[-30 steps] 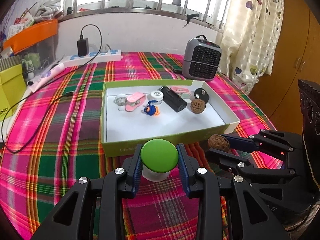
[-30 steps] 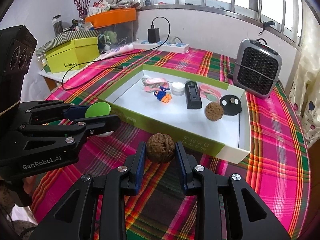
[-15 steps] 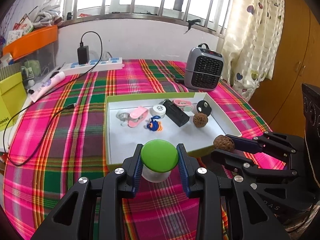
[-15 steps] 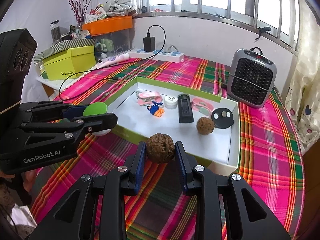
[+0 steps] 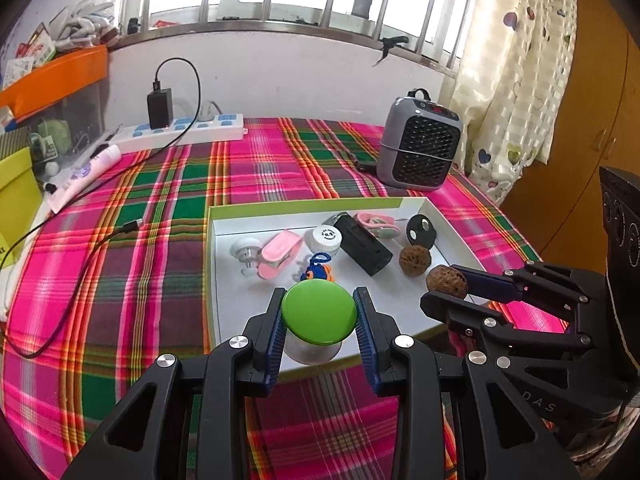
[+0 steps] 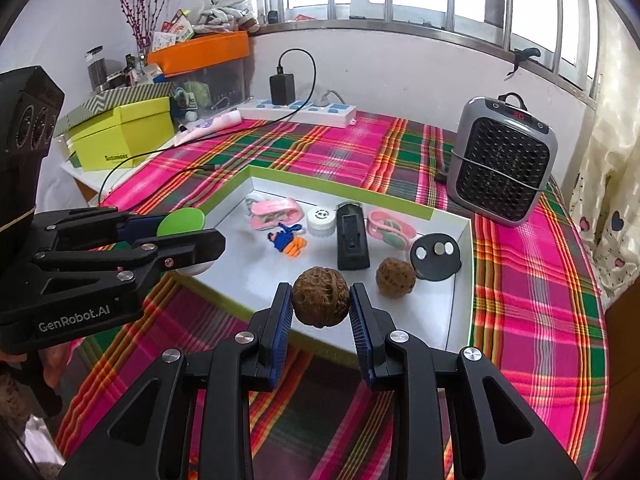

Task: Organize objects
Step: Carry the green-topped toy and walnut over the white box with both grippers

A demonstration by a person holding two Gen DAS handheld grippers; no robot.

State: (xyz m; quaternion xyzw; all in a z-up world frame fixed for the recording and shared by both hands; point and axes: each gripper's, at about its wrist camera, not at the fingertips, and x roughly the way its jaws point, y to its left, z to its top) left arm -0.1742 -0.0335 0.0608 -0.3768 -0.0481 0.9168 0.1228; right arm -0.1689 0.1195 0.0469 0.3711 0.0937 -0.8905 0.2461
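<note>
My left gripper is shut on a small white jar with a green lid, held above the near edge of the green-rimmed white box. In the right wrist view the same jar shows in the left gripper at the box's left side. My right gripper is shut on a brown walnut, held over the box's front rim. From the left wrist that walnut appears at the right, in the right gripper. A second walnut lies inside the box.
The box also holds a black device, pink clips, a white cap, a blue-orange toy and a black disc. A grey heater stands back right; a power strip, cable and yellow box are back left.
Both grippers have moved forward over the plaid cloth toward the box, carrying the jar and the walnut; both now hang over its near edge. Neither grip has changed.
</note>
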